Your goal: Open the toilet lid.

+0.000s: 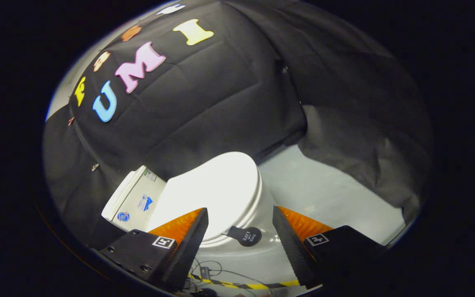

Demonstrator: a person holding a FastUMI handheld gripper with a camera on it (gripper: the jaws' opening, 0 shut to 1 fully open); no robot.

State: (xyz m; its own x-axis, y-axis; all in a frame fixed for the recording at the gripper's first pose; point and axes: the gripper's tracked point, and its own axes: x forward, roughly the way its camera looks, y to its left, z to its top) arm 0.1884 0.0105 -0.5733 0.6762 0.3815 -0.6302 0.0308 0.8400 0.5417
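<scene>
Two fingers of the gripper stand spread wide apart and grasp nothing, with the closed toilet lid lying flat just beyond them and the cistern behind it. A small dark round tab sticks out at the lid's front edge, between the fingertips. To do this step well, I judge the fingers should come in low at that front edge, catch under or pinch it near the tab, then swing the lid up and back toward the cistern.

toilet lid white, glossy. bowl white, round black tag on it. tank white w/ small blue stickers. floor pale grey, yellow-black striped tape across it. gripper fingers apart, nothing between them.
</scene>
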